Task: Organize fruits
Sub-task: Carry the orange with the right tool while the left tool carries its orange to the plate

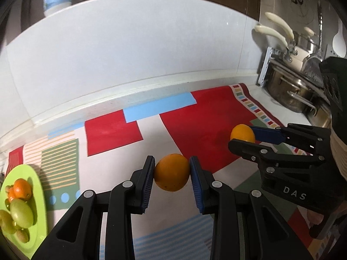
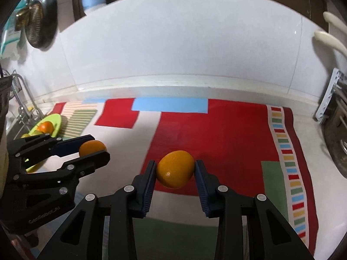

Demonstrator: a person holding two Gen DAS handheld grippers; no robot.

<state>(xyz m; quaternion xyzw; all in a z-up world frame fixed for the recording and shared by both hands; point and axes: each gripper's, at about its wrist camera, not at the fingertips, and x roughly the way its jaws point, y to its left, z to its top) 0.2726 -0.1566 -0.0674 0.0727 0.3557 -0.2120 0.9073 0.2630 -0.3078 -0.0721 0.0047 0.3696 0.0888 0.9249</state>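
Note:
My left gripper (image 1: 172, 171) is shut on an orange (image 1: 172, 171) and holds it above the patterned cloth. My right gripper (image 2: 175, 170) is shut on a second orange (image 2: 175, 169) over the red patch. Each gripper shows in the other's view: the right gripper (image 1: 243, 136) with its orange (image 1: 242, 132) at the right, the left gripper (image 2: 92, 146) with its orange (image 2: 92, 147) at the left. A lime green plate (image 1: 35, 179) at the far left carries a tangerine (image 1: 21, 189) and green fruits (image 1: 21, 212); it also shows in the right wrist view (image 2: 55, 123).
The patterned cloth (image 2: 227, 134) covers the counter against a white tiled wall (image 1: 130, 54). Steel pots (image 1: 290, 91) with cream handles stand at the right. A sink rack and tap (image 2: 19, 106) lie at the left behind the plate. A dark pan (image 2: 41, 17) hangs on the wall.

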